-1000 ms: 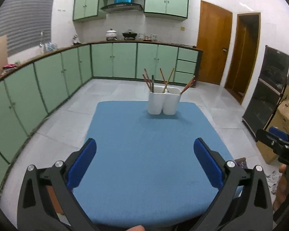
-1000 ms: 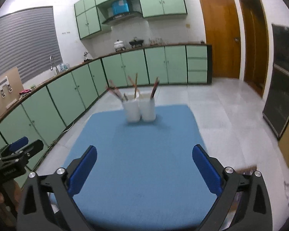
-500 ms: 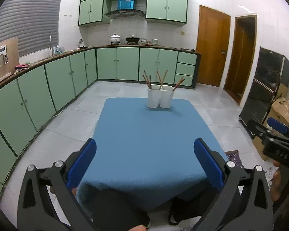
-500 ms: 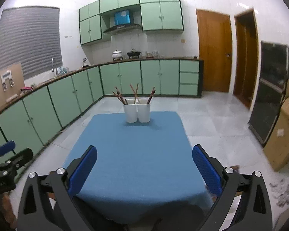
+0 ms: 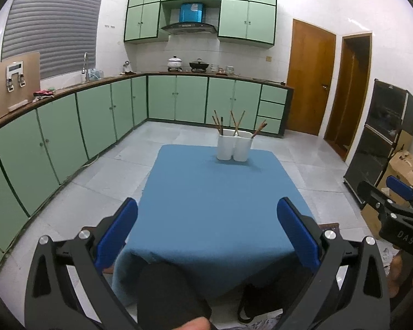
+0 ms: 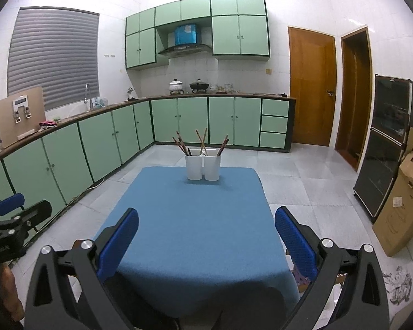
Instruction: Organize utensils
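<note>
The holder point(image 5: 234, 148), a white two-cup piece, stands upright at the far end of the worktop point(image 5: 214, 206), which is covered in blue cloth. Chopsticks point(image 5: 235, 123) lean out of both cups at different angles; some tilt left, some right.

The left gripper point(image 5: 206, 231) has its fingers point(image 5: 115, 233) spread wide, with nothing between the blue pads. It hangs over the near edge of the worktop, well apart from the holder, which sits ahead and slightly right of the midline between the fingers.

The right gripper point(image 6: 206, 232) also has its fingers point(image 6: 294, 236) wide apart and empty. From its view the holder point(image 6: 203, 167) lies straight ahead, almost centred between the fingers and well apart from them, at the far edge of the worktop point(image 6: 195, 220). The chopsticks point(image 6: 201, 143) rise above its rim.

Each gripper shows at the edge of the other's view, to the side of the worktop. The person's dark knees point(image 5: 168, 294) sit under the near edge.
</note>
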Demonstrator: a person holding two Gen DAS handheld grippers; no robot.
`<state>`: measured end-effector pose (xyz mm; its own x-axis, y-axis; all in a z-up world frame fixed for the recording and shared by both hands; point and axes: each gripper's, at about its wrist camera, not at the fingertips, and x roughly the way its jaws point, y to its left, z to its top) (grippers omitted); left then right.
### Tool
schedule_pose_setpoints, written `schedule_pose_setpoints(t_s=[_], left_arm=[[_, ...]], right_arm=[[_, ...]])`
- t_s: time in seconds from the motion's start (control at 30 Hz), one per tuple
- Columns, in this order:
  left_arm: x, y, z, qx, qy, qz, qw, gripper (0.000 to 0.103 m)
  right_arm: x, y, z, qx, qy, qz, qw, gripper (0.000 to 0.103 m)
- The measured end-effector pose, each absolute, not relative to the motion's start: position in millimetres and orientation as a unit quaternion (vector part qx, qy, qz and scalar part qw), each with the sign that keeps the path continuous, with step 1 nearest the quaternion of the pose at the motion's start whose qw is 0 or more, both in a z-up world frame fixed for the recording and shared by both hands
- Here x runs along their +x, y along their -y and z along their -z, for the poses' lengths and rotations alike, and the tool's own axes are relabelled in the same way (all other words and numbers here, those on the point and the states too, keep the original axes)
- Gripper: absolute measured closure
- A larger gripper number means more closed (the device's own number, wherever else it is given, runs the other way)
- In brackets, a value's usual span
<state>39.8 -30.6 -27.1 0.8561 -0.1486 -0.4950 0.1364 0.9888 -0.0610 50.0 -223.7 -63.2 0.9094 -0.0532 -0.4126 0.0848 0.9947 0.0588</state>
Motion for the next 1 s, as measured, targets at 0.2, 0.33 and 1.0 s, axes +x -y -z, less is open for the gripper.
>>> schedule_pose_setpoints(t_s=[0.2, 0.33, 1.0], left_arm=[[37.9, 31.6, 28.8, -0.022, -0.272, 0.075, 0.959, 0.005], [36.1, 30.7, 31.5, -0.022, -0.277, 0.069, 0.958, 0.005], [24.1, 30.9, 28.6, -0.017, -0.262, 0.061, 0.963, 0.005]], right_arm=[[50.0, 223.6, 66.0, 0.039, -0.211, 0.032, 0.976, 0.006], [48.6, 225.2, 66.4, 0.042, -0.212, 0.032, 0.976, 0.006], [38.8, 223.8, 61.5, 0.046, -0.196, 0.035, 0.979, 0.006]])
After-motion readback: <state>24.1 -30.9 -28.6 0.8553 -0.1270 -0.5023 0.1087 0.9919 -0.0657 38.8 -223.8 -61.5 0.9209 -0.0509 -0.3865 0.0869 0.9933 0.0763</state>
